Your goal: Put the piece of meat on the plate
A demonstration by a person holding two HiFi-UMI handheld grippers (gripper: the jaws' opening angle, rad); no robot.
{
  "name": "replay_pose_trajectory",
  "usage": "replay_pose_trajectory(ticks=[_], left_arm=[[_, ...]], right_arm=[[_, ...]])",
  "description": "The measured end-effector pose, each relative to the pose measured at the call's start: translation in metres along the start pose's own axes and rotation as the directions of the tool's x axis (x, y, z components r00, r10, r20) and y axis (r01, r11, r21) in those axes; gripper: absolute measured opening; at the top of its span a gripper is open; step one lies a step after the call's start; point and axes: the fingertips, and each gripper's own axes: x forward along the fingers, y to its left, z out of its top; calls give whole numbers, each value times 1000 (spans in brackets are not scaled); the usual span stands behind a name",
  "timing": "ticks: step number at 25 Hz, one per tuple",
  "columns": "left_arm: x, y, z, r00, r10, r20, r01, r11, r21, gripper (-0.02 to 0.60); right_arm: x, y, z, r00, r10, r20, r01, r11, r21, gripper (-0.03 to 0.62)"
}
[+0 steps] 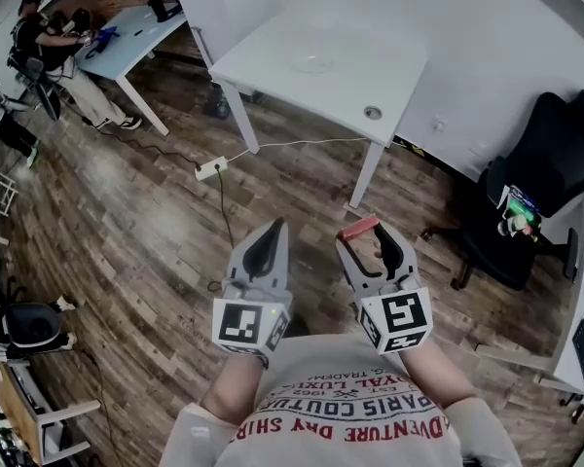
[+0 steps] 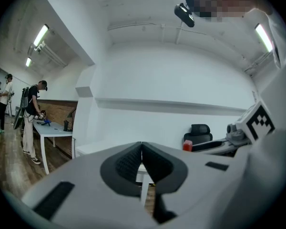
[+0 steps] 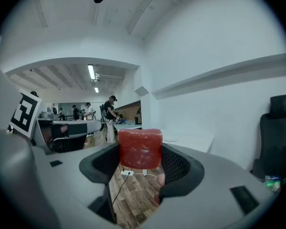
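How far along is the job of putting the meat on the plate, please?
Done: the piece of meat is gripped in the right hand-held gripper. In hand: it is held over the wooden floor, short of the white table. Left: reach the plate on that table and release. The left hand-held gripper is shut, empty.

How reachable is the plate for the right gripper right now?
Probably not yet: the right gripper, shut on the meat, hangs over floor, well short of the table with the plate. Nothing blocks the path; a step forward should do.
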Motion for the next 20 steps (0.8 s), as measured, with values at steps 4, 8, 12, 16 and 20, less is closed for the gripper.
replay_pose_trajectory(ticks=[4,8,12,16,20], left_arm=[[23,56,0,1000,-23,-19,23,999,-28,8],[45,113,9,998,-63,-18,62,998,-30,8],[61,170,16,997,-77,-14,76,997,-26,8],[74,217,14,996,-84,-28,83,996,-24,8],[90,249,6,996,-75,-56,73,997,-34,7]], right_arm=[[52,10,12,999,-37,-24,37,999,-3,278],[107,22,25,995,-86,-45,86,996,7,278],[159,38,33,991,-119,-66,121,992,38,278],[202,57,39,989,-128,-70,131,991,41,278],[237,67,39,990,-108,-95,115,991,71,278]])
